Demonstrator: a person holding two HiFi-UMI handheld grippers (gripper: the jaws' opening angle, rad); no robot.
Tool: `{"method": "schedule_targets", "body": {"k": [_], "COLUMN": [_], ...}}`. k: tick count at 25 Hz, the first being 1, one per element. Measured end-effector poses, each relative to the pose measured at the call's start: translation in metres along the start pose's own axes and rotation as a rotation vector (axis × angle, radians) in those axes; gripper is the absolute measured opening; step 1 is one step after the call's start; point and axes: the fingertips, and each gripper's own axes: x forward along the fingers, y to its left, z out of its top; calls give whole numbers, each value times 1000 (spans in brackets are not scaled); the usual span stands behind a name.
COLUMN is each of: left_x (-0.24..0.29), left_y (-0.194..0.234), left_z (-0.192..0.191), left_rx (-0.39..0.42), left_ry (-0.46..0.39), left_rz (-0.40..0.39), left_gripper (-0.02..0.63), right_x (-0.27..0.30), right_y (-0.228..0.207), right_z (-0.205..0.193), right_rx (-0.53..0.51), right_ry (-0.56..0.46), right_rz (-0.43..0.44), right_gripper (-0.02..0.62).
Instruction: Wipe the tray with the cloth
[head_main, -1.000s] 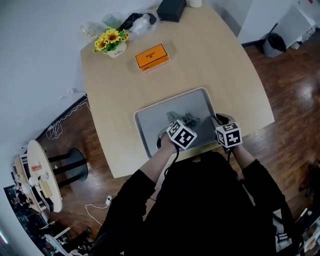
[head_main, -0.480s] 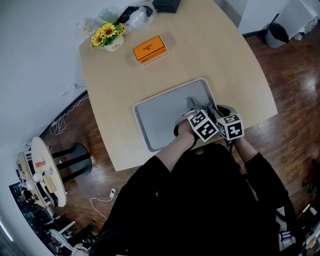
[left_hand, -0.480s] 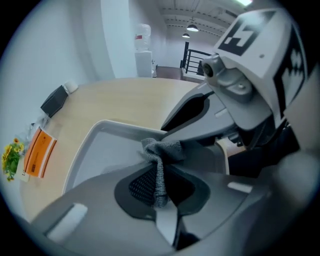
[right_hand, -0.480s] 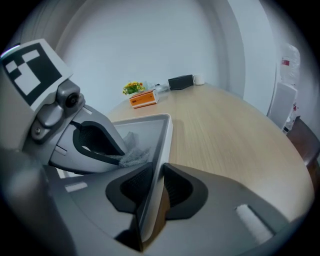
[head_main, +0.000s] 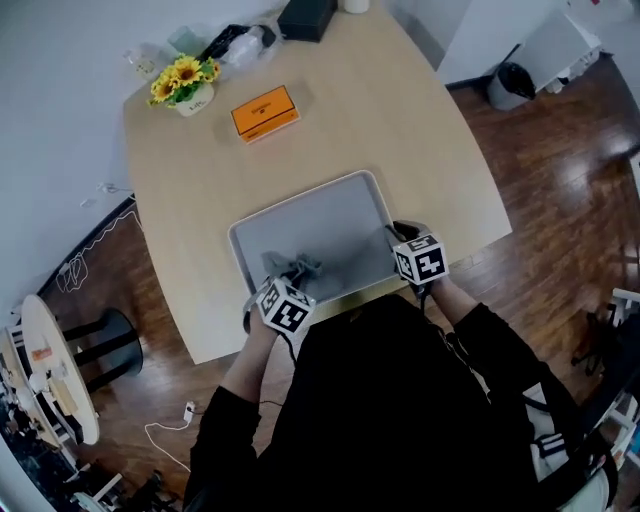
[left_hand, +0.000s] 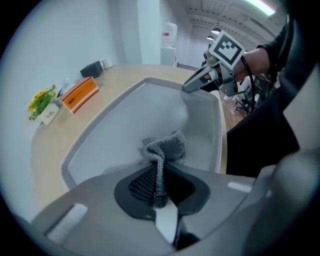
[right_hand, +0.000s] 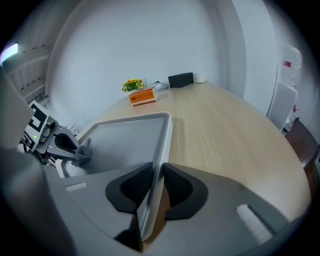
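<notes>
A grey tray (head_main: 330, 215) lies near the front edge of the wooden table. A crumpled grey cloth (head_main: 298, 268) rests on its near-left part. My left gripper (head_main: 291, 283) points steeply down and is shut on the cloth (left_hand: 164, 149), whose fold runs up between the pads. My right gripper (head_main: 398, 236) is shut on the tray's near-right rim (right_hand: 161, 165), which passes between its jaws. In the left gripper view the right gripper (left_hand: 192, 86) shows at the tray's far corner. In the right gripper view the left gripper (right_hand: 79, 152) stands at the left, over the tray (right_hand: 125, 137).
An orange box (head_main: 265, 112), a pot of sunflowers (head_main: 184, 84), a plastic bag (head_main: 240, 42) and a black box (head_main: 305, 18) sit at the table's far end. The table's front edge runs just below the tray. A bin (head_main: 512, 82) stands on the wooden floor at the right.
My left gripper swept the cloth to the right end of the tray, then back across to its near-left part. The right gripper stayed on the rim.
</notes>
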Motion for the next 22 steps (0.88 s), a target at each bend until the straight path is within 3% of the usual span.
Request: {"method": "schedule_targets", "body": {"k": [5, 9, 15, 19, 22], "left_x": [-32, -36, -4, 11, 21], "left_y": [15, 13, -38, -78, -102], "left_z": [-64, -77, 4, 84, 120], "left_rx": [-164, -213, -67, 128, 288], "left_ry": [13, 39, 11, -24, -12], "left_rz": [46, 70, -24, -98, -120], "left_gripper": [6, 6, 6, 6, 6], "right_x": [-11, -16, -28, -26, -22], "right_y": [0, -4, -12, -13, -8], "right_z": [1, 1, -1, 2, 4], "right_rx": [-8, -4, 2, -2, -6], "right_ry": [10, 2, -9, -12, -15], "right_rz": [6, 2, 1, -2, 7], "right_gripper": [74, 74, 74, 74, 74]}}
